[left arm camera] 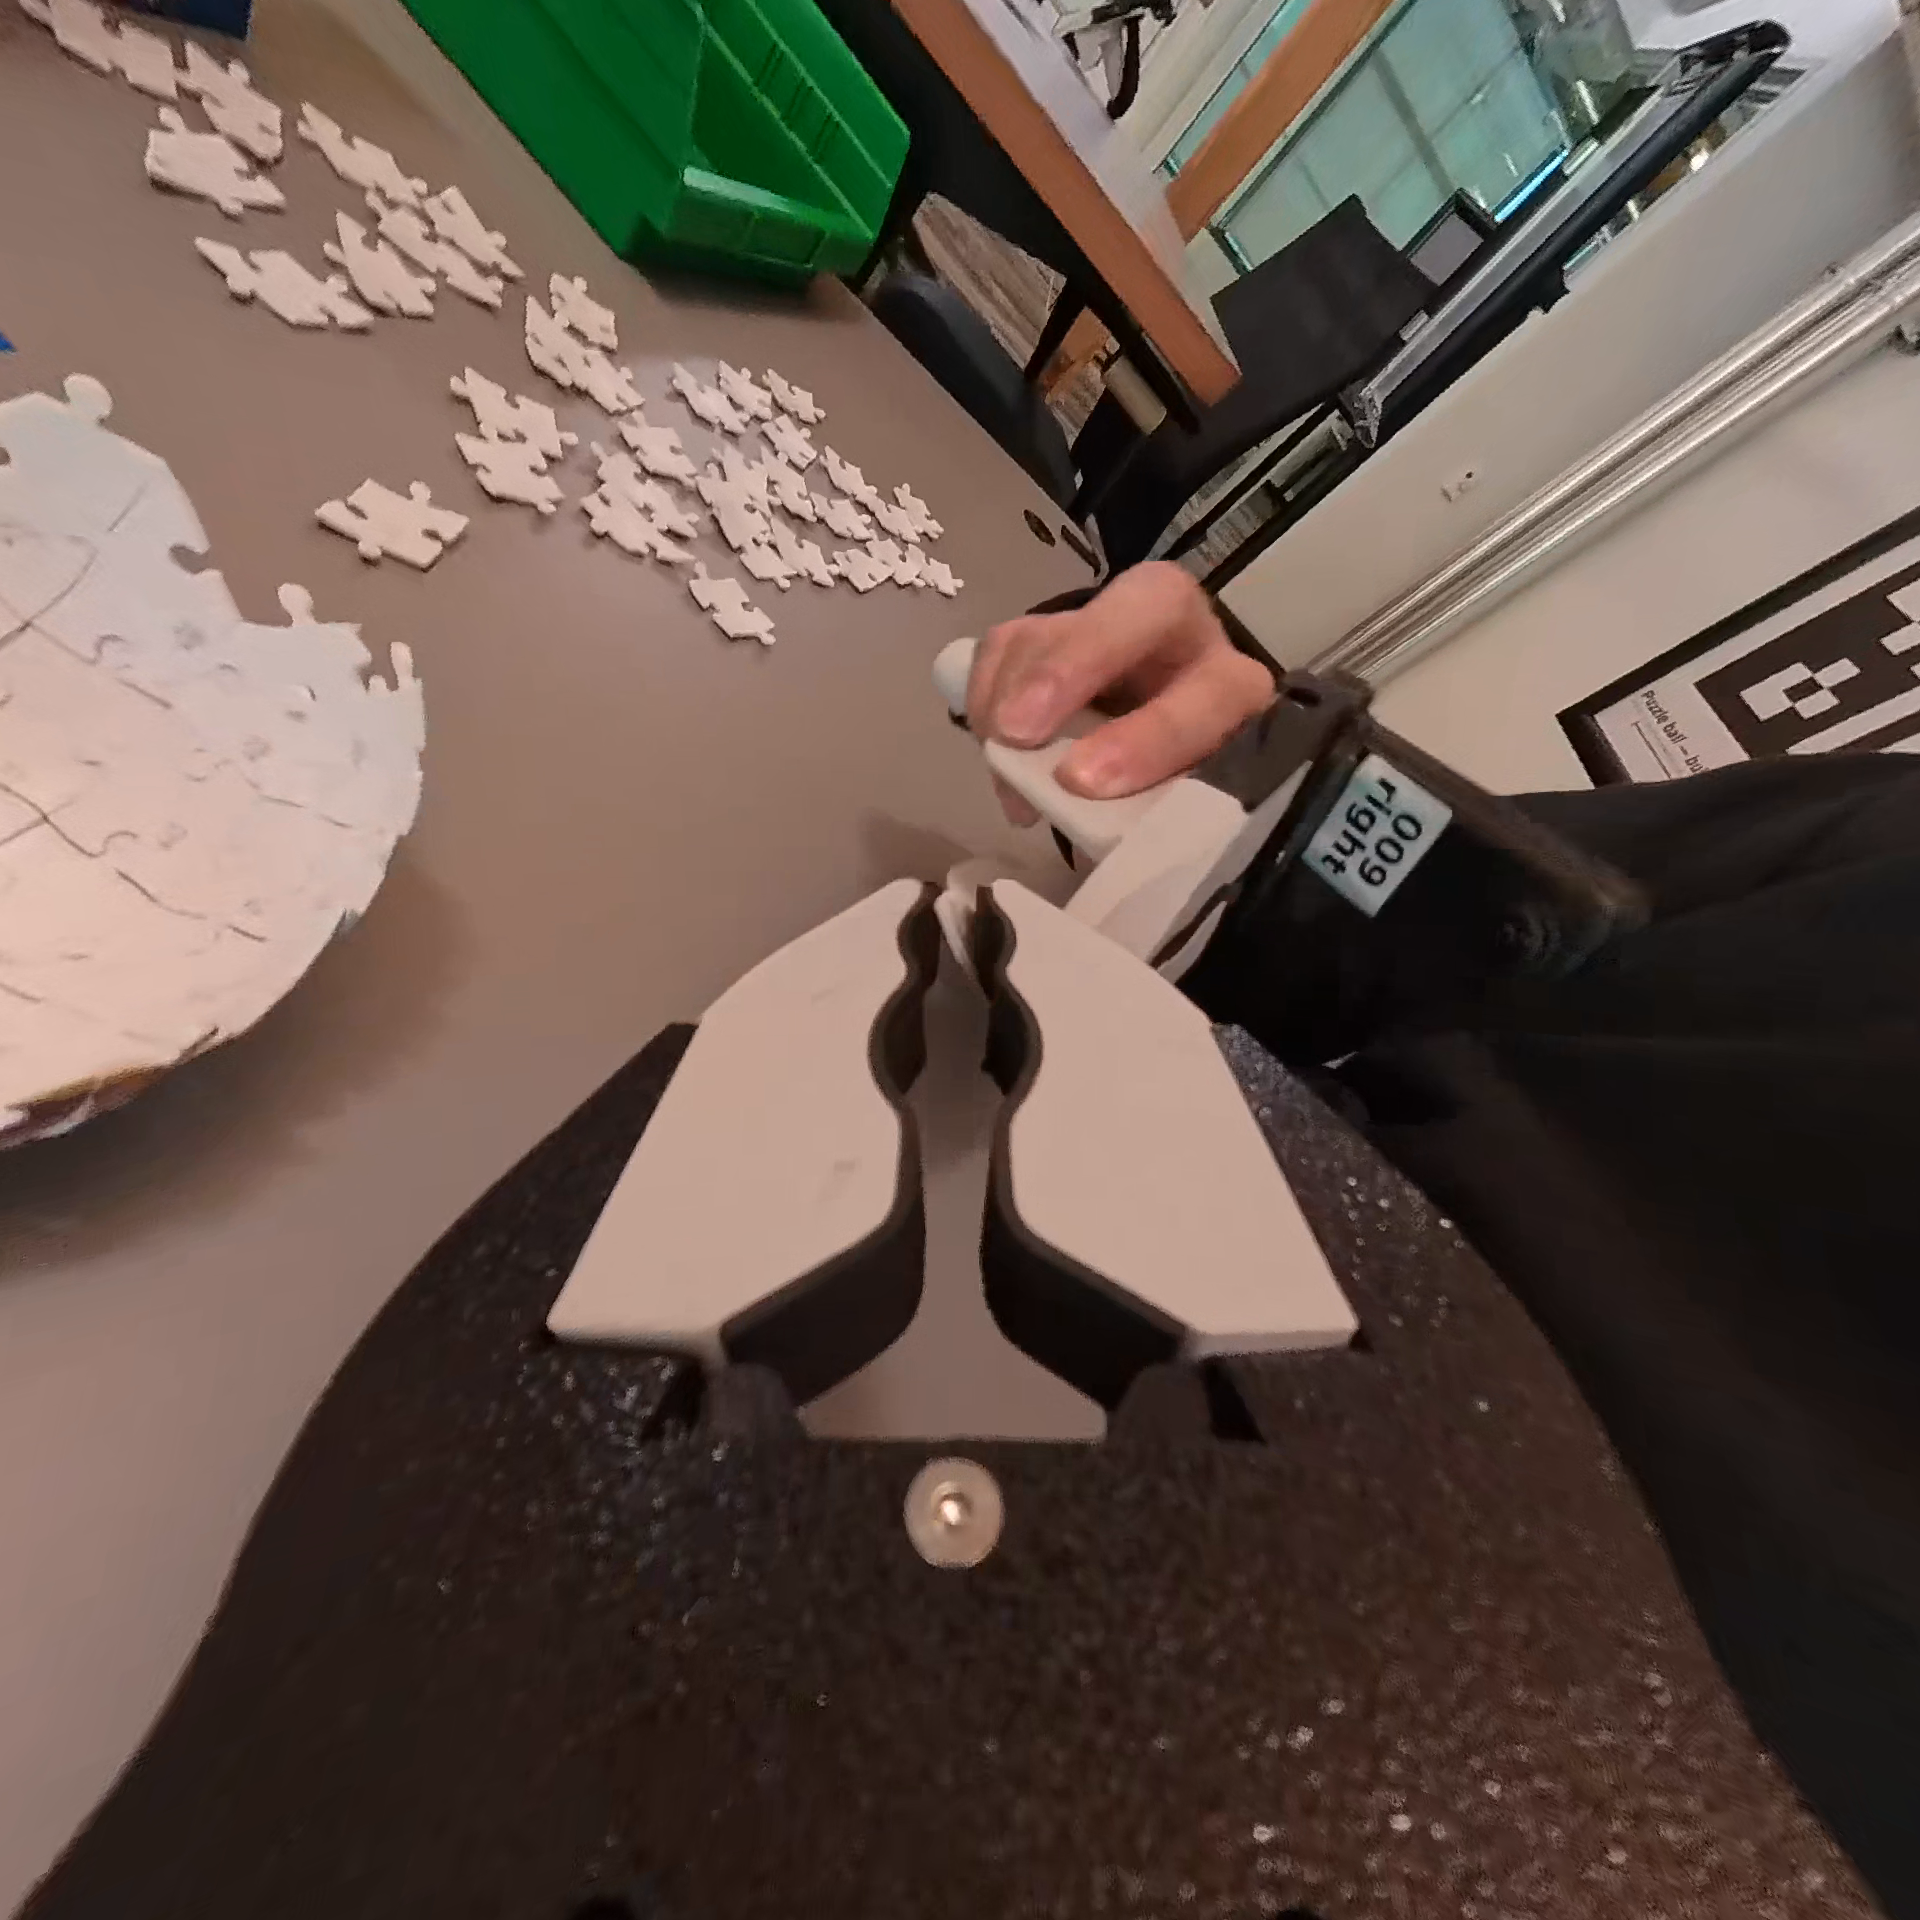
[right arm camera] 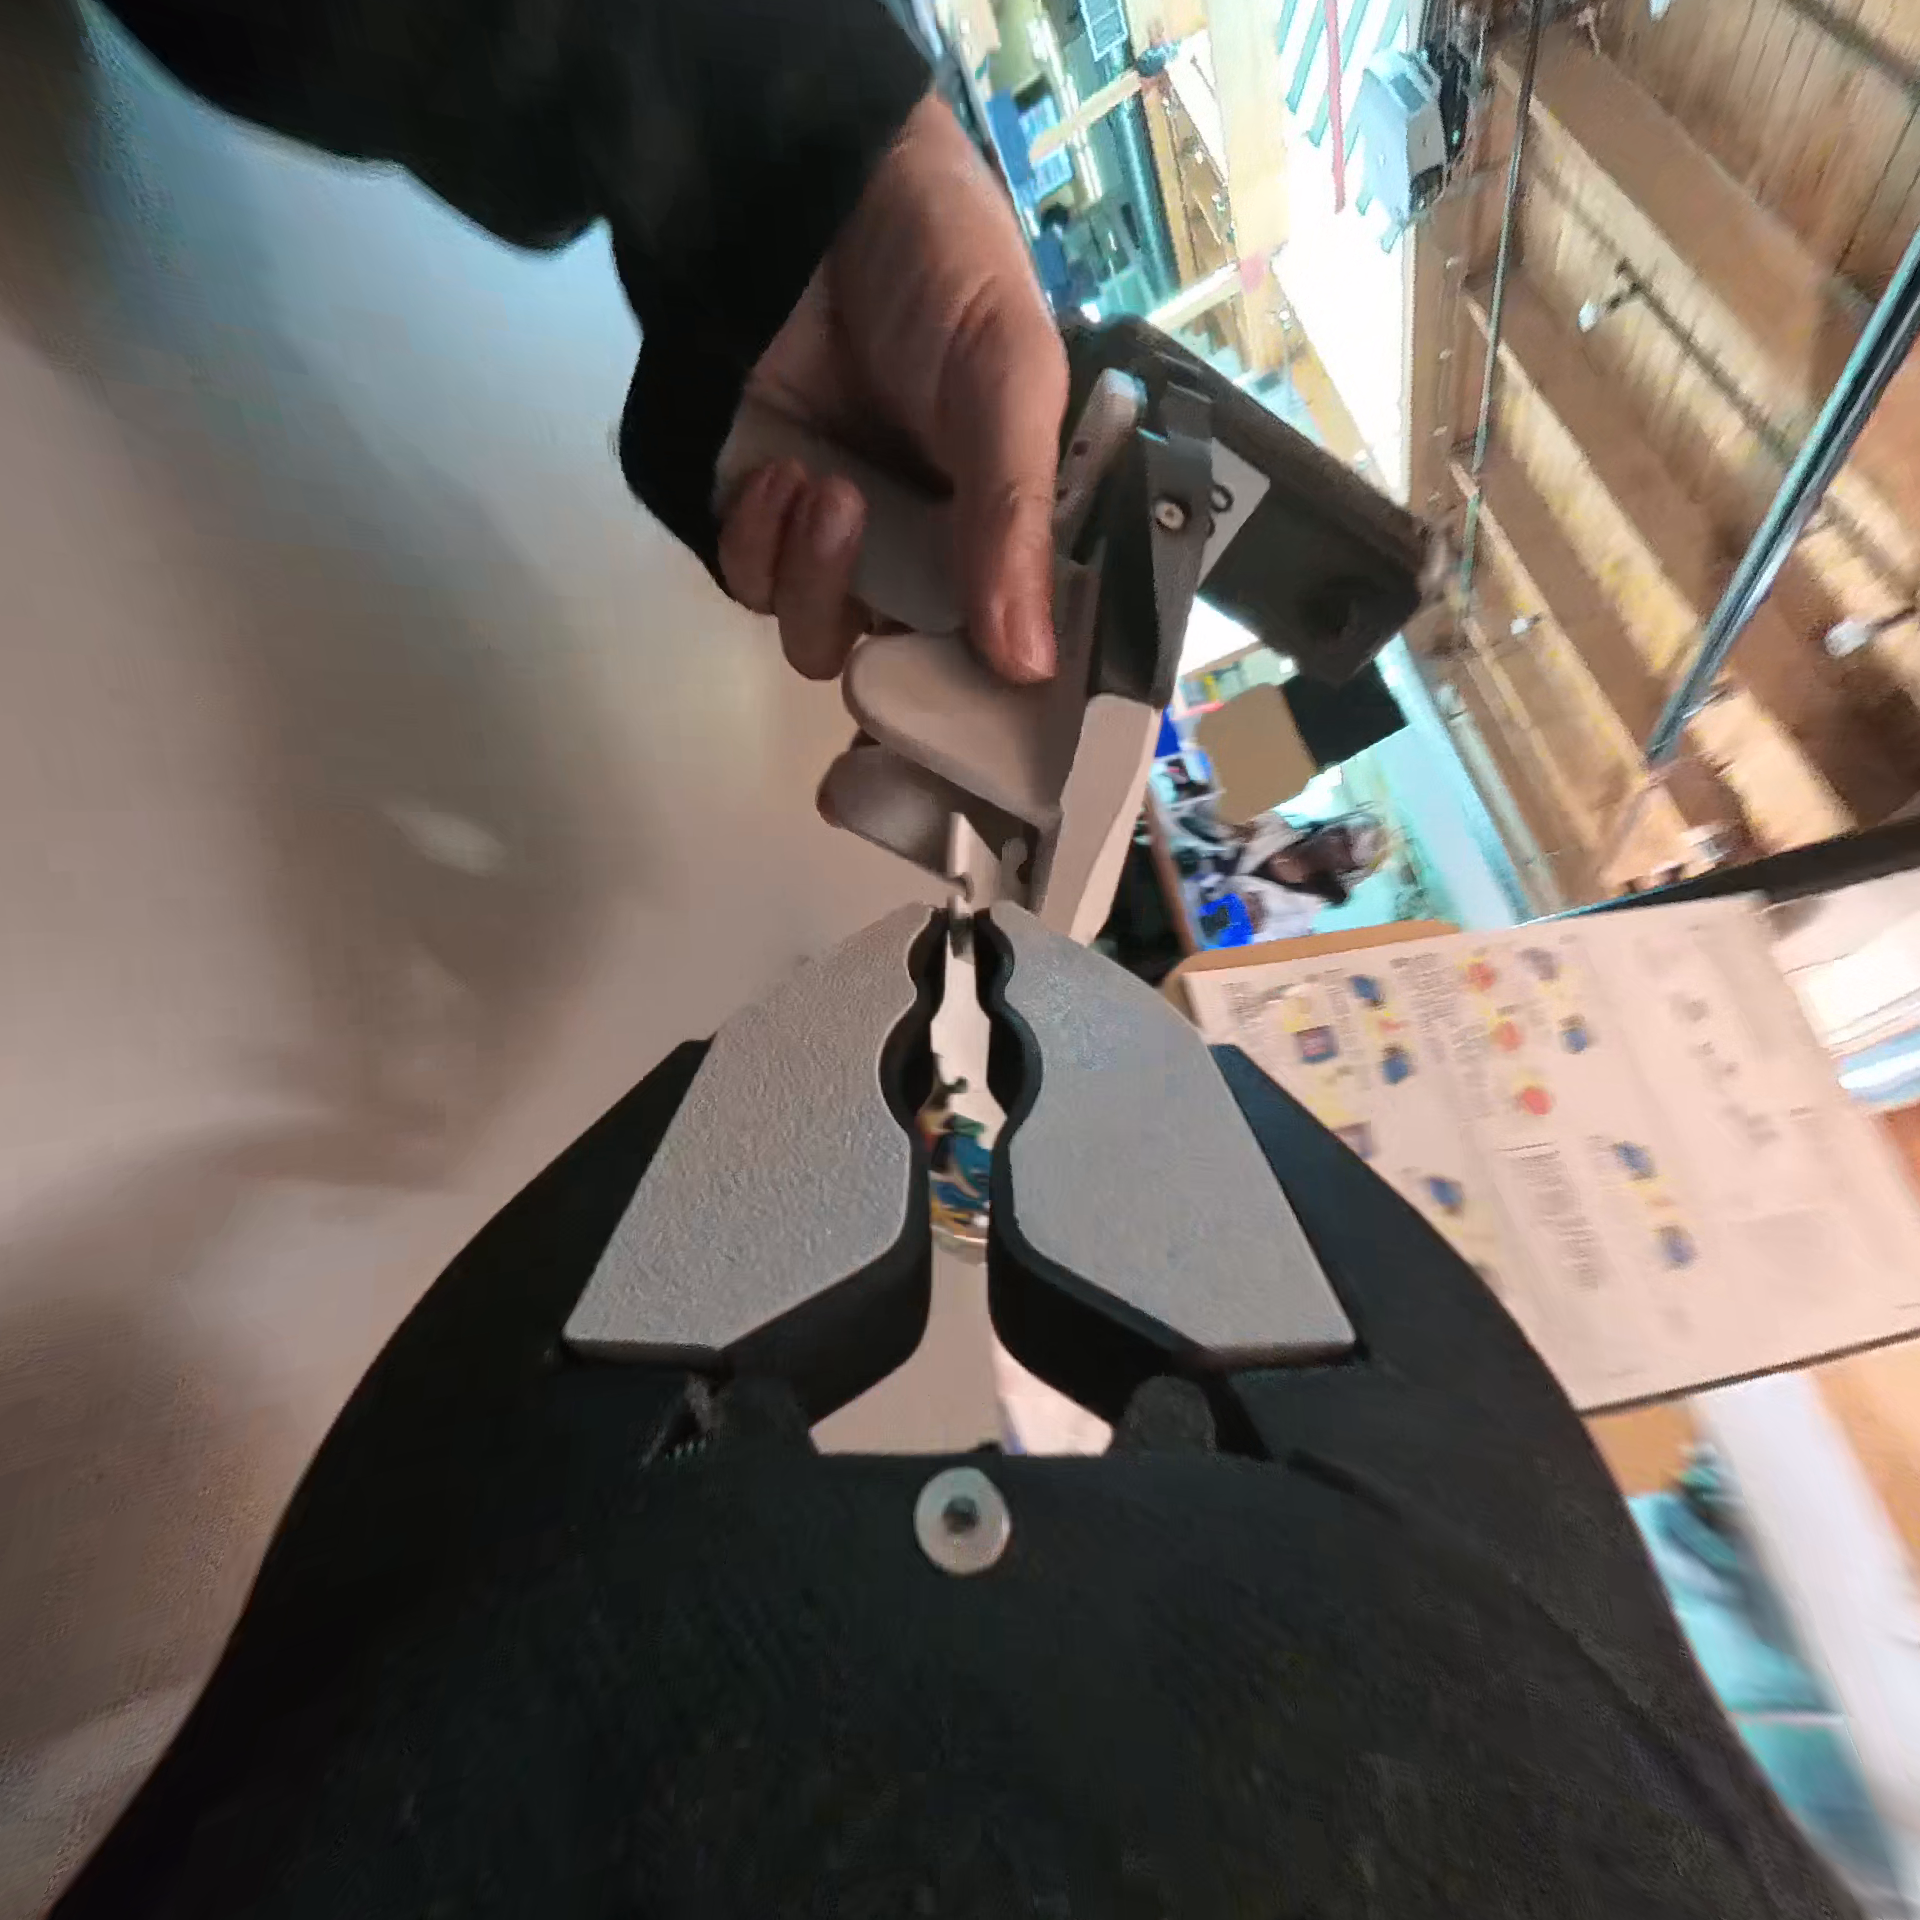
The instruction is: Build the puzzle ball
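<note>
The half-built puzzle ball (left arm camera: 156,831), a white curved shell, lies on the brown table (left arm camera: 623,790) at the left. My left gripper (left arm camera: 961,899) is shut on a white puzzle piece (left arm camera: 954,930) held just above the table. The right gripper's fingers (left arm camera: 1143,862) reach in from the right and meet its tips. In the right wrist view my right gripper (right arm camera: 961,920) is shut on a puzzle piece (right arm camera: 956,1153) with a colourful printed face. The left gripper's fingers (right arm camera: 1096,810) come down onto its tips. I cannot tell whether both hold the same piece.
Several loose white pieces (left arm camera: 727,488) lie spread over the far table. A green bin (left arm camera: 727,135) stands at the back edge. A framed black-and-white marker card (left arm camera: 1766,675) is at the right. A printed instruction sheet (right arm camera: 1558,1122) lies to the right. A hand (left arm camera: 1101,675) holds the right gripper.
</note>
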Action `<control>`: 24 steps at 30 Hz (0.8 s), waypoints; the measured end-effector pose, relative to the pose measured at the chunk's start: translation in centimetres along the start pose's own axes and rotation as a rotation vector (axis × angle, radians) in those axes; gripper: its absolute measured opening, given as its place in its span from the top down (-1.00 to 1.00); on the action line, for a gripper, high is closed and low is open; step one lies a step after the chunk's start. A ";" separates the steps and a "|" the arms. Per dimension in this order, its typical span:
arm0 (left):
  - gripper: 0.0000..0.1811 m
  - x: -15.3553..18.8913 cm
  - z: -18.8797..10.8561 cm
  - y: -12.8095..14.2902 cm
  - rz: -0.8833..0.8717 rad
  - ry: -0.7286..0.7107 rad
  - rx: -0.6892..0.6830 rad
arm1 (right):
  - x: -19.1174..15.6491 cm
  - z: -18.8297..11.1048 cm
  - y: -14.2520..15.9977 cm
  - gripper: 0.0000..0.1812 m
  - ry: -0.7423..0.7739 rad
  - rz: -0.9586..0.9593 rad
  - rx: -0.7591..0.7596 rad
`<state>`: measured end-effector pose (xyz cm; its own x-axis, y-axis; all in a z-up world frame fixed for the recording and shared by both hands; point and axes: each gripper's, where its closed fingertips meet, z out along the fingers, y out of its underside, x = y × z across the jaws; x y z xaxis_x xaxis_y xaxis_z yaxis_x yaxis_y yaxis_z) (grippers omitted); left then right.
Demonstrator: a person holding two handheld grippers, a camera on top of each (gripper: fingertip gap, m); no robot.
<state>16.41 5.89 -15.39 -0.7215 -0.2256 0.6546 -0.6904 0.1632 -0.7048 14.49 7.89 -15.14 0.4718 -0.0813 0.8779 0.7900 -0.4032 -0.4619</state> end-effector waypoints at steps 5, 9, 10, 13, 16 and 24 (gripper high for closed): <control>0.98 -2.1 -1.3 -1.4 0.129 -0.154 0.066 | 3.9 -1.2 0.2 0.91 0.029 0.551 0.134; 0.98 -1.4 -2.3 -3.4 0.196 -0.158 0.180 | 5.9 -1.0 1.9 0.88 -0.065 0.822 0.112; 0.98 -1.1 -2.4 -3.9 0.213 -0.148 0.209 | 5.9 -0.6 1.9 0.81 -0.114 0.867 0.097; 0.98 -0.5 -2.5 -4.9 0.279 -0.150 0.262 | 6.0 0.6 1.5 0.78 -0.229 0.931 0.082; 0.98 0.3 -2.6 -5.5 0.318 -0.129 0.298 | 5.6 1.7 1.8 0.83 -0.296 0.918 0.037; 0.90 -1.0 -2.6 -7.1 0.425 -0.243 0.236 | 7.2 2.8 3.9 0.97 -0.287 0.899 0.038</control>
<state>21.93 7.41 -10.31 -0.8826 -0.4065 0.2361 -0.2897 0.0747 -0.9542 22.02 8.26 -10.93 0.9848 -0.1176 0.1280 0.0926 -0.2683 -0.9589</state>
